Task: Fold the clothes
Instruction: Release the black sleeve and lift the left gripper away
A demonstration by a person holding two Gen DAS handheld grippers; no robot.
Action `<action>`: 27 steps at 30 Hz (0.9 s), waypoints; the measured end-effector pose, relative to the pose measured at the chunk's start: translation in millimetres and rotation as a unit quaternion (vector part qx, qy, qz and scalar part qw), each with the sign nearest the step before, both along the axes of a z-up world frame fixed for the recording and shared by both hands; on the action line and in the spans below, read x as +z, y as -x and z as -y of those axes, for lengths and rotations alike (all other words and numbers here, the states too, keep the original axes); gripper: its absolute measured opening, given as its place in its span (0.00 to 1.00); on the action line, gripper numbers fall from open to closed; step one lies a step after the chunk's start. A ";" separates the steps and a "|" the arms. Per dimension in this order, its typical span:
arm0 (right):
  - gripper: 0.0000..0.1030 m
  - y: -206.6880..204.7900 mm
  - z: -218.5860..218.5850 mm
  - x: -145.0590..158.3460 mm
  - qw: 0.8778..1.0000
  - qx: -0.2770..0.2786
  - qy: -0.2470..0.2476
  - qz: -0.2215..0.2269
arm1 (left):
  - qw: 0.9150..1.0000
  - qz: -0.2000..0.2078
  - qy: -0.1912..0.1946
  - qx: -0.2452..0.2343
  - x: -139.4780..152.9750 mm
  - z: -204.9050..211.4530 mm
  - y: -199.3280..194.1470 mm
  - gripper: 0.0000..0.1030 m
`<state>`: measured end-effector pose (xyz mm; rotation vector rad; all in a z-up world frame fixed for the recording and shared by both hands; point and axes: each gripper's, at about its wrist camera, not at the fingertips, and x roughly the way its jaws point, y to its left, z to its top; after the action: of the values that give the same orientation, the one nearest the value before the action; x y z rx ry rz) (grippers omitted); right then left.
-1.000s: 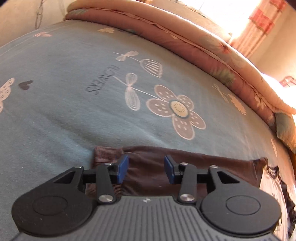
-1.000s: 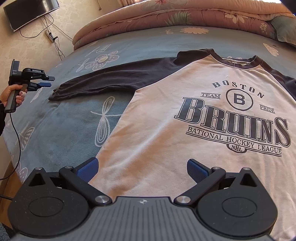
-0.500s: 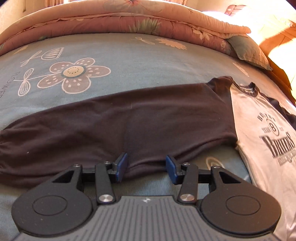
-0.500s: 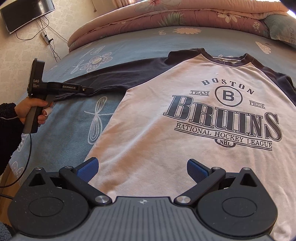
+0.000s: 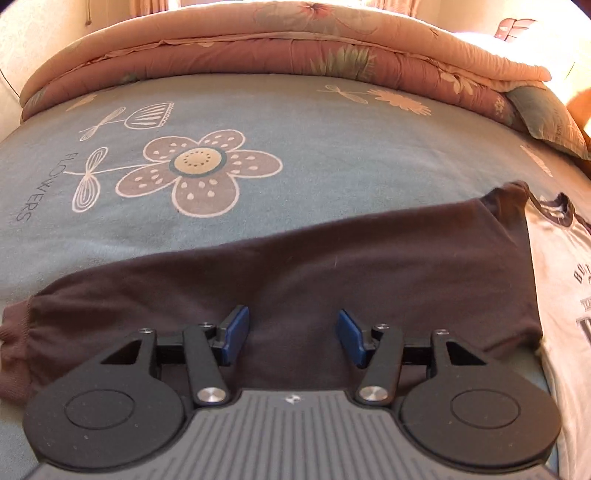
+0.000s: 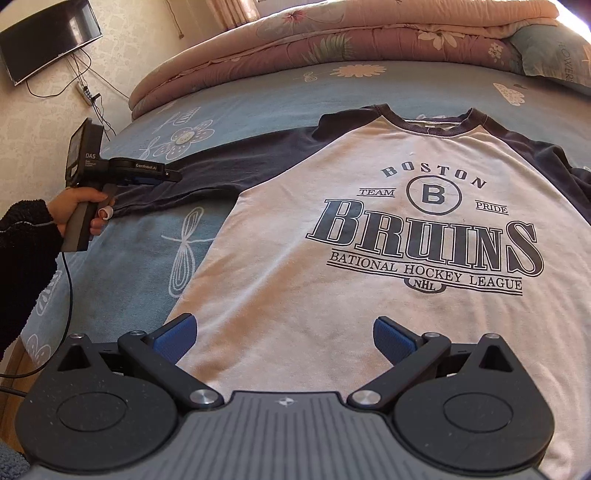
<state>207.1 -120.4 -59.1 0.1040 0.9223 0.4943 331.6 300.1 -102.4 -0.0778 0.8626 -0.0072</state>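
Note:
A white long-sleeved shirt [image 6: 295, 277] with dark sleeves and a "Boston Bruins" print lies flat, front up, on the bed. Its left sleeve [image 5: 369, 266] stretches out sideways, with the cuff [image 5: 14, 339] at the far left. My left gripper [image 5: 291, 332] hovers over the middle of this sleeve. Its jaws are opening, and the cloth lies under them without being pinched. In the right wrist view a hand [image 6: 79, 206] holds the left gripper [image 6: 147, 175] at the sleeve [image 6: 229, 166]. My right gripper [image 6: 284, 332] stands wide open over the shirt's lower part, holding nothing.
The blue flowered bedsheet [image 5: 332, 147] covers the bed. A folded pink quilt [image 6: 369, 33] and a pillow [image 6: 546, 48] lie along the head end. The bed's left edge [image 6: 22, 354] drops to the floor. A TV [image 6: 48, 33] and cables hang on the wall.
The left gripper swung from the cuff end to over the middle of the sleeve, came lower, and its jaws widened. The right gripper stayed nearly still over the shirt.

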 end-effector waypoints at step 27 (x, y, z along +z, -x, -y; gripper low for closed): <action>1.00 -1.9 -8.4 -2.9 1.000 -0.002 0.004 -0.005 | 0.999 0.008 -0.031 0.040 28.9 -64.7 21.0 0.63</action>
<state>209.1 -112.1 -61.9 0.1010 0.9341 0.4865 310.5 364.7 -73.6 -0.0539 0.8430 0.0947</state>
